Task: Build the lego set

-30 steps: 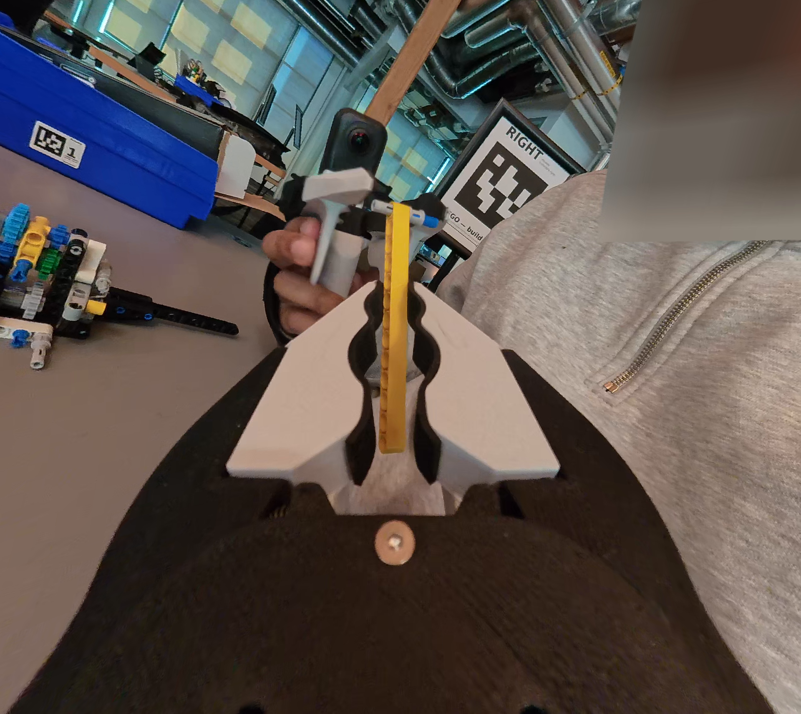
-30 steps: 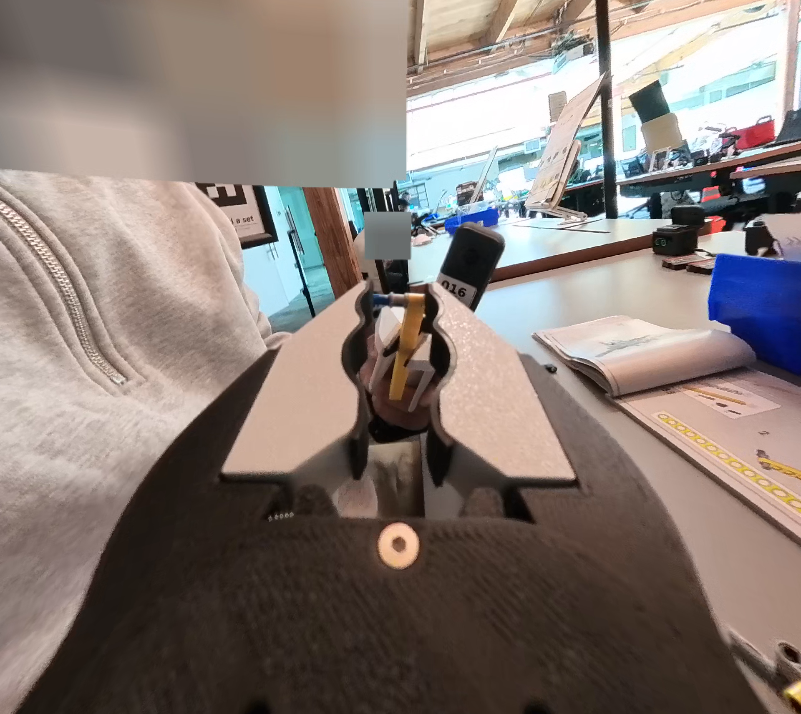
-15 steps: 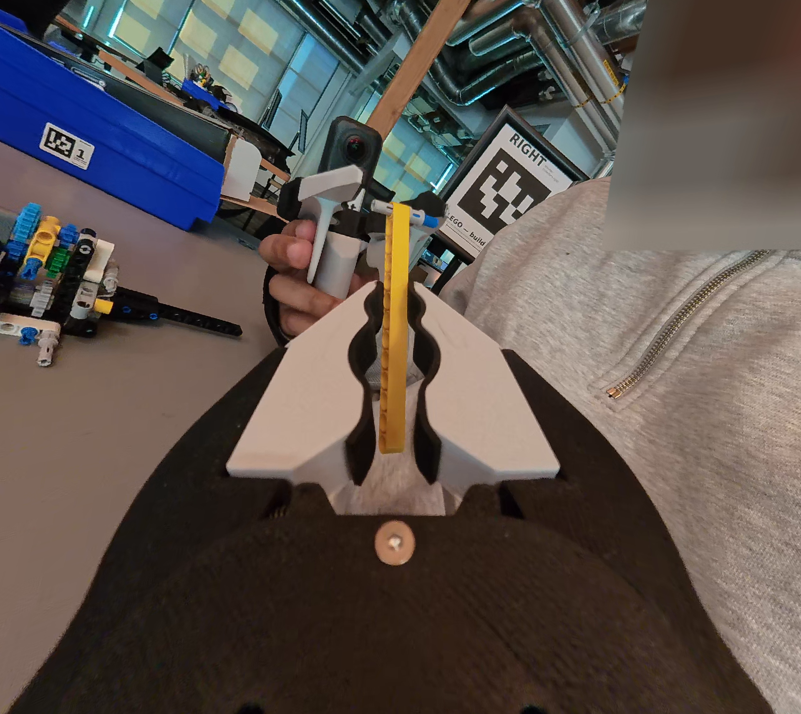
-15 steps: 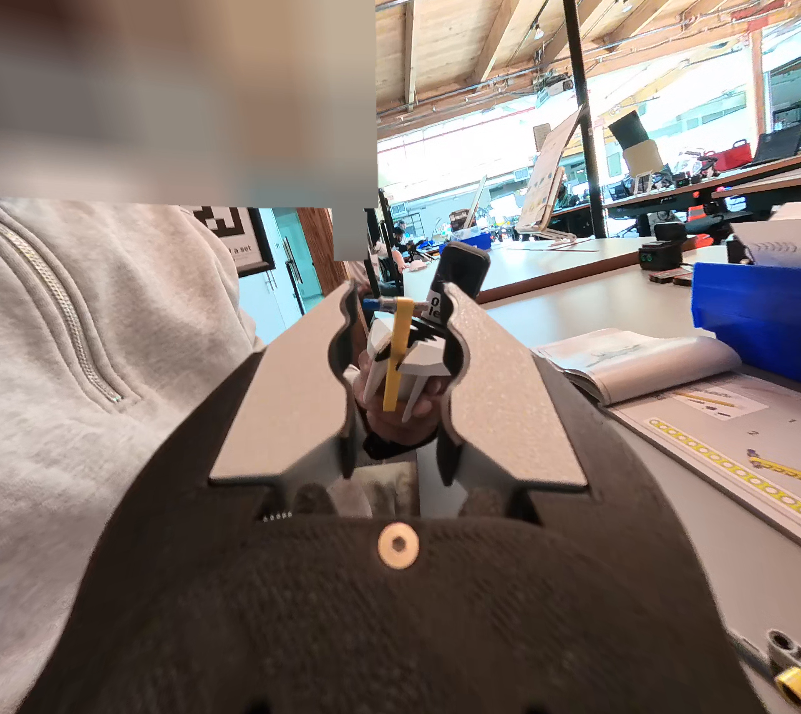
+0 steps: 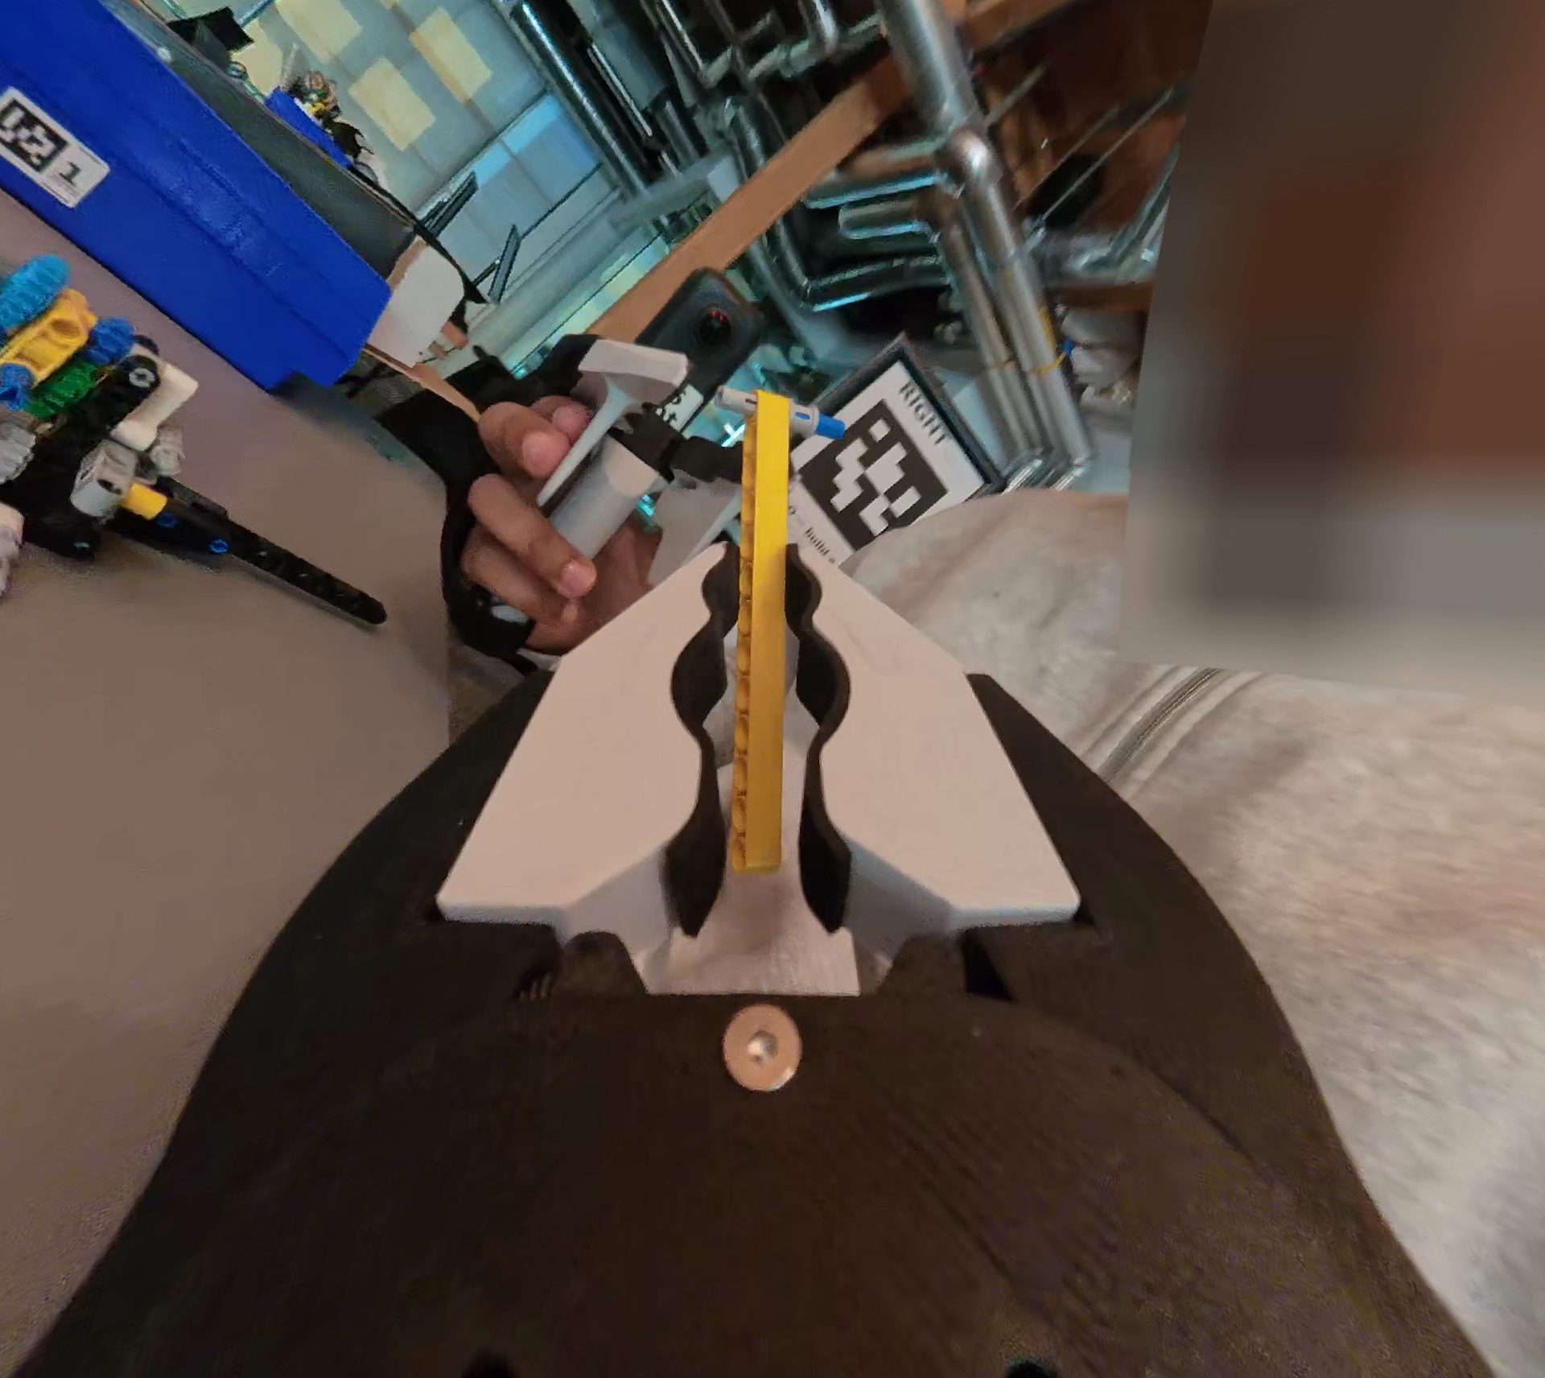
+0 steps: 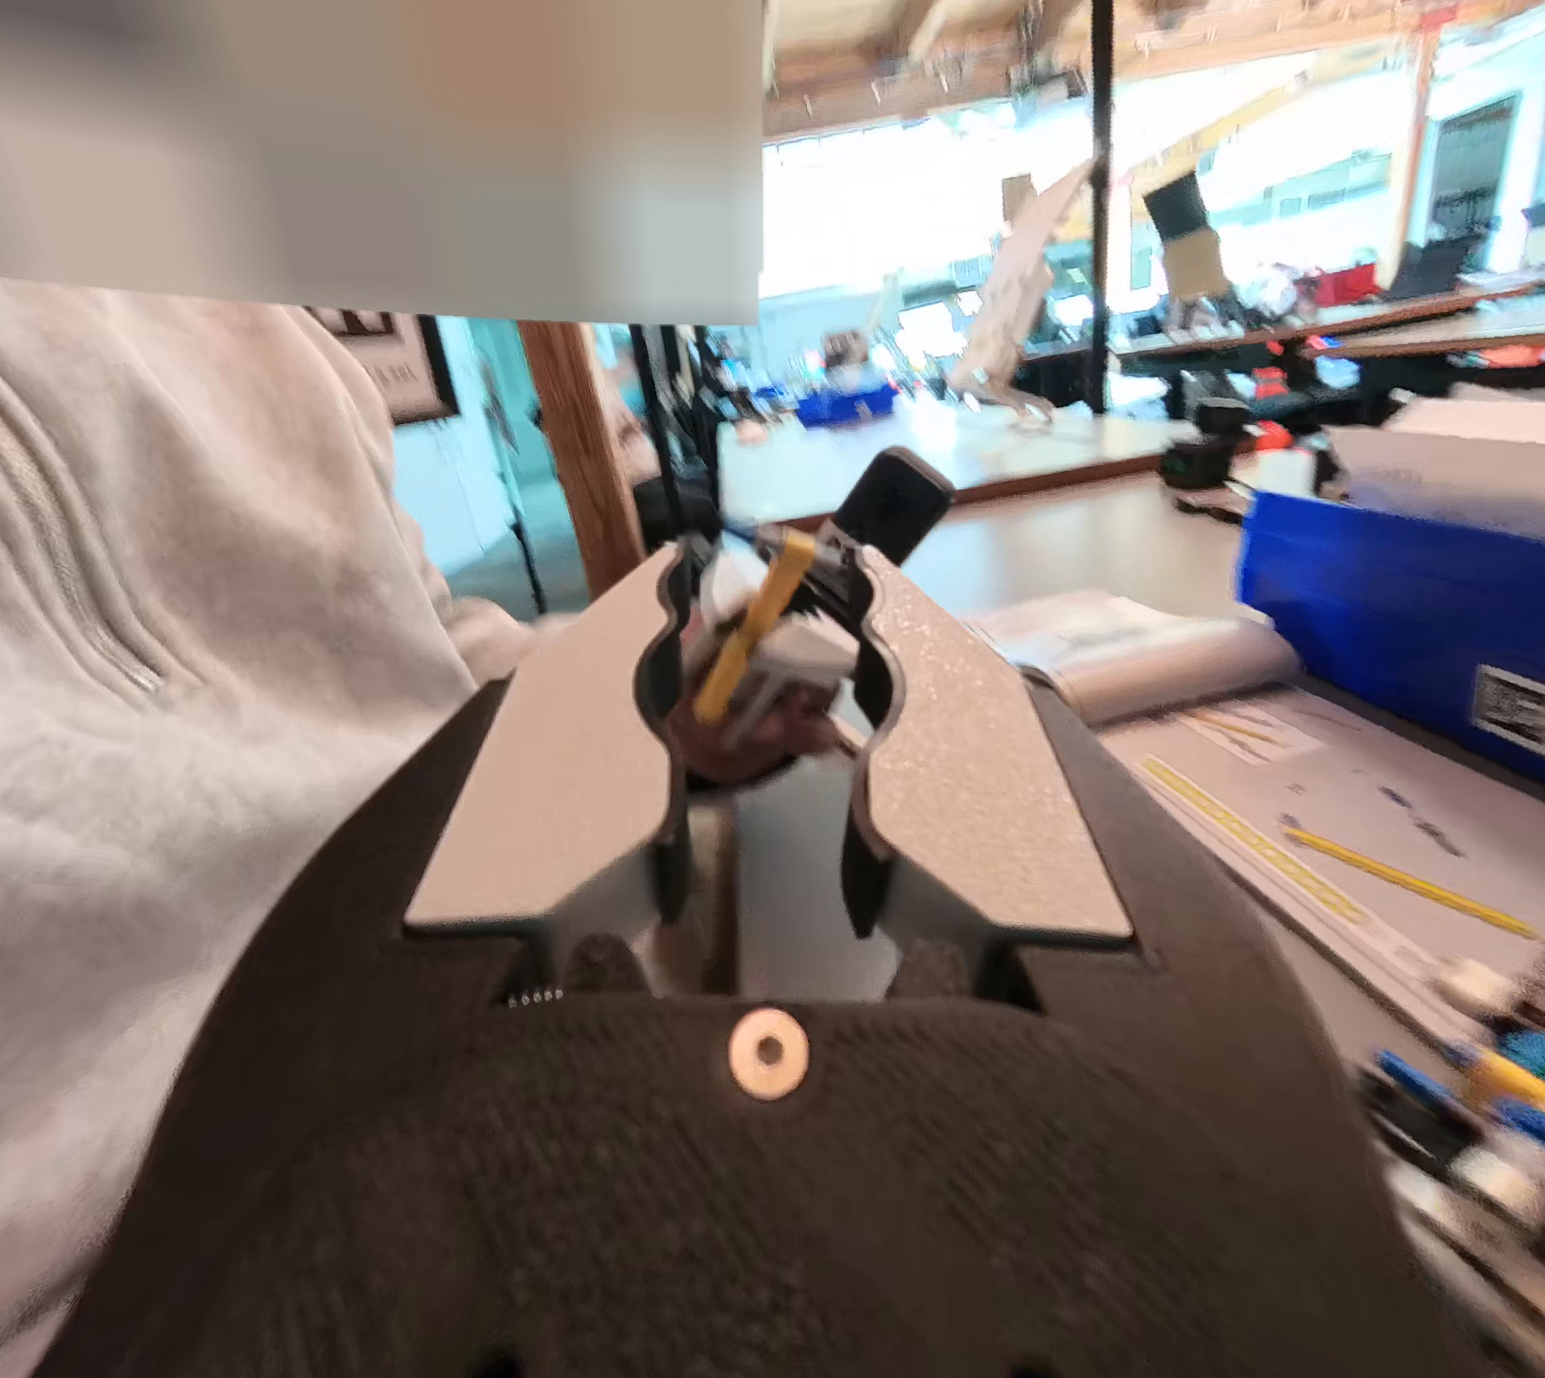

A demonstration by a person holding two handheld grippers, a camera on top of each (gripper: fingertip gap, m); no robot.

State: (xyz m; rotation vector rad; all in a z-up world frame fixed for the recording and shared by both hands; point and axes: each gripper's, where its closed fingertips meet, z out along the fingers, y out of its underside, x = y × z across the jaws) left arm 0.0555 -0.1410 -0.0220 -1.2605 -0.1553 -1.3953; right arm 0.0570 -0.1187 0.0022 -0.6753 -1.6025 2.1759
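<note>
Left wrist view: mounted just behind the left gripper (image 5: pixel 759 577), looking forward along its fingers, tilted upward toward ceiling pipes; grey table (image 5: pixel 167 736) at 9 o'clock, grey sweatshirt (image 5: pixel 1304 878) close at 3 o'clock. Right wrist view: same mounting behind the right gripper (image 6: pixel 769 585), facing the opposite way; sweatshirt at 9 o'clock, table at 3 o'clock. Both views share the yellow beam (image 5: pixel 759 669) (image 6: pixel 752 635), near in the left, farther in the right.

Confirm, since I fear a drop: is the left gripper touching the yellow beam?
Touching. In the left wrist view, the left gripper pinches the yellow beam near its fingertips.
</note>
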